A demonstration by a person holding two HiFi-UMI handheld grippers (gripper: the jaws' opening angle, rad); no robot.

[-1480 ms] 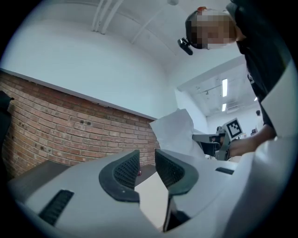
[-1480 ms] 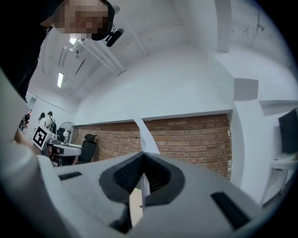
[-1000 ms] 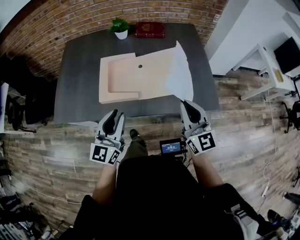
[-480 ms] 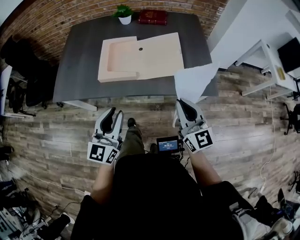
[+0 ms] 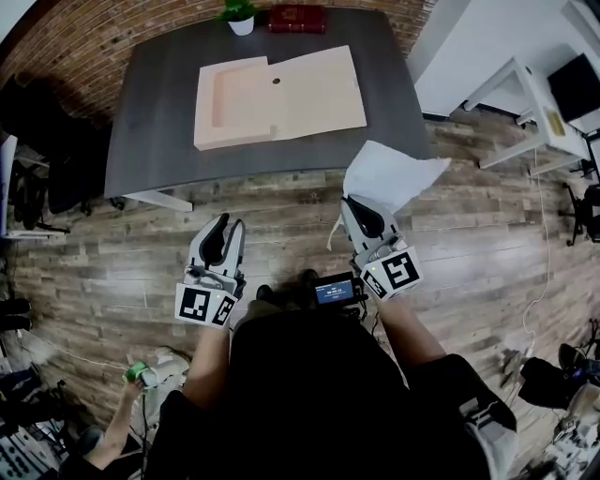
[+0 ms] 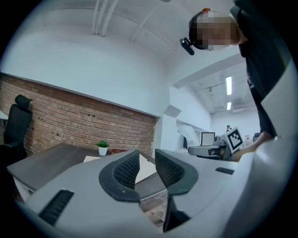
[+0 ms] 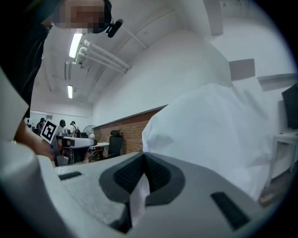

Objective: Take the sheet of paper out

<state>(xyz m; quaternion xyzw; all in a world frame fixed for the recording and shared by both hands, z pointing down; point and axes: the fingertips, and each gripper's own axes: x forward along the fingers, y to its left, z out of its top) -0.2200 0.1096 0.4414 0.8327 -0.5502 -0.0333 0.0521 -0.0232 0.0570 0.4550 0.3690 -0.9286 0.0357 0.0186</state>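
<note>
A white sheet of paper [image 5: 389, 173] hangs over the wooden floor, clear of the table, with my right gripper [image 5: 361, 214] shut on its lower edge. In the right gripper view the sheet of paper [image 7: 209, 135] billows up above the closed jaws of the right gripper [image 7: 144, 174], and a strip of it sticks out below them. The open beige box [image 5: 281, 92] lies flat on the dark grey table [image 5: 150, 122]. My left gripper [image 5: 220, 239] is held over the floor near the table's front edge, open and empty. In its own view the left gripper [image 6: 146, 169] shows a gap between its pads.
A small potted plant [image 5: 240, 14] and a red book [image 5: 298, 17] stand at the table's far edge. A white desk [image 5: 525, 103] is at the right, and black chairs [image 5: 37, 187] at the left. Another person's hand [image 5: 141, 375] shows at the bottom left.
I have backed away from the table. The sheet, at the box's right edge a second ago, has come off the table with my right gripper. The left gripper stays open.
</note>
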